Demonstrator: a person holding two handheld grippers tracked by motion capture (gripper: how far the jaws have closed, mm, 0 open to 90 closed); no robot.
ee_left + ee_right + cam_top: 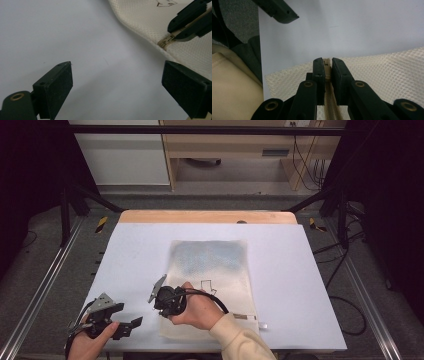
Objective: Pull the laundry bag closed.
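High view: cream mesh zipper pouch [210,285] with a blue-grey patch and a small line drawing lay flat on the white-covered table [310,270], near its front edge
Right tongs [161,304]: held in the right hand [197,312] at the pouch's near left corner, clamped shut on the beige zipper [327,72] along the near edge
Left tongs [131,324]: rested low at the front left of the table, apart from the pouch, spread open and empty
Right gripper view: looked straight along the zipper; both black pads pressed a small beige piece between them, judged to be the slider or its pull, too blurred to tell which; teeth ran back toward the camera
Left gripper view: gave the side look, with the right tongs [190,22] pinching the zipper end [167,41] where the mesh rose a little off the table; own pads stood wide over bare table
High view alone: gave the whole layout, both hands, and a small metal-looking tab [261,325] at the pouch's near right corner
Done so far: zipper end gripped by the right tongs
Left to do: judged that the zipper had yet to be drawn along the edge; pouch not yet steadied by the left tongs
Open or closed zipper: could not be told
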